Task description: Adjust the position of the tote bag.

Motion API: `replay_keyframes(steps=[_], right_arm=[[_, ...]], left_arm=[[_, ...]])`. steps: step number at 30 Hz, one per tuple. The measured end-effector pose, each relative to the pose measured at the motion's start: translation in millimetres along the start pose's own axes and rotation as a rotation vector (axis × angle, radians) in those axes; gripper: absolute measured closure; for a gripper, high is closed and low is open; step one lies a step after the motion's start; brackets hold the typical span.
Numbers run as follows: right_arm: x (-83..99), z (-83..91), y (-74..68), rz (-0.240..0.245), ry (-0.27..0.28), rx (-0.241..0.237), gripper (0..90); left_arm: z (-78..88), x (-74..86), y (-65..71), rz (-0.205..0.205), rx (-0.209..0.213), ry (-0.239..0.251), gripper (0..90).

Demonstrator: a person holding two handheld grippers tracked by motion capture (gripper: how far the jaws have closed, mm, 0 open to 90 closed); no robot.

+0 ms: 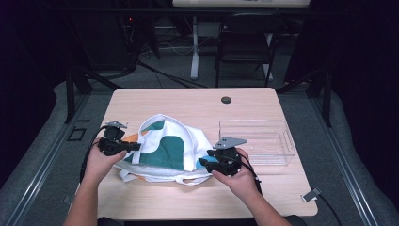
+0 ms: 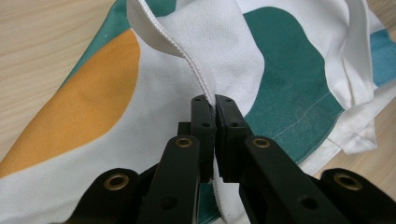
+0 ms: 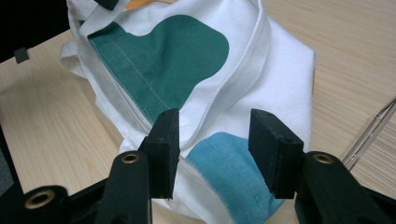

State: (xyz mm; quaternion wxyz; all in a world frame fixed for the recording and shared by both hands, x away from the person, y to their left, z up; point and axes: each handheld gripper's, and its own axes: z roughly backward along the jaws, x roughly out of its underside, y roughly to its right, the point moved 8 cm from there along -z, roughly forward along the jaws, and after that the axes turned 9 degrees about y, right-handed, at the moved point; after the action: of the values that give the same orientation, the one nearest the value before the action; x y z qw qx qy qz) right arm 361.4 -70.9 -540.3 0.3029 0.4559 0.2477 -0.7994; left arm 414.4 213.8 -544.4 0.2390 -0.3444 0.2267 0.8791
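While the white tote bag [image 1: 164, 148] with its green, orange and blue patches lies crumpled on the near middle of the wooden table [image 1: 188, 101], I have my left gripper [image 1: 134, 147] pinched onto it. From the left gripper view [image 2: 215, 100] I see both jaws pressed together on a stitched hem of the bag [image 2: 205, 42], a fold of white cloth rising out from between the pads. That edge stands lifted off the rest of the fabric, which spreads flat beneath it with the orange patch to one side and the green to the other.

My right gripper [image 1: 203, 162] sits at the opposite side of the bag, low over the table. In the right gripper view [image 3: 214, 135] its jaws stand about half apart, with the blue patch and a band of white strap lying between them; the pads are not pressing on the cloth [image 3: 187, 60].

Just beyond my right hand [image 1: 242, 176], a clear plastic box [image 1: 256, 139] rests on the table, near the bag but apart from it. A round dark grommet [image 1: 226, 100] marks the far edge of the tabletop.
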Motion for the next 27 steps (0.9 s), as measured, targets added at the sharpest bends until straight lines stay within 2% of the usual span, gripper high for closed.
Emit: replay_keyframes(steps=[9,11,17,18,23,25,27], right_arm=[[-0.6,0.8,-0.5,0.013,0.002,-0.002,56.4],[-1.3,0.6,-0.3,0.008,0.013,0.0,56.6],[0.6,-1.2,0.0,0.002,-0.001,0.004,60.4],[1.7,-3.4,-1.7,-0.026,-0.008,-0.008,62.5],[1.3,-8.1,-5.7,-0.068,-0.023,-0.019,68.0],[-2.3,-12.9,-4.5,-0.067,-0.029,0.02,68.7],[-3.7,-17.2,-3.7,-0.069,-0.043,0.03,69.2]], left_arm=[[12.4,-8.1,-2.3,0.0,-0.008,0.058,87.9],[14.3,-9.1,-3.1,-0.001,-0.01,0.065,87.9],[18.2,-11.3,-5.2,0.003,-0.013,0.084,87.9],[18.7,-11.4,-5.3,0.004,-0.013,0.083,87.9],[21.5,-12.3,-6.7,0.008,-0.014,0.092,87.9],[21.8,-12.8,-6.9,0.009,-0.014,0.098,87.9],[21.7,-12.7,-6.7,0.009,-0.015,0.095,87.9]])
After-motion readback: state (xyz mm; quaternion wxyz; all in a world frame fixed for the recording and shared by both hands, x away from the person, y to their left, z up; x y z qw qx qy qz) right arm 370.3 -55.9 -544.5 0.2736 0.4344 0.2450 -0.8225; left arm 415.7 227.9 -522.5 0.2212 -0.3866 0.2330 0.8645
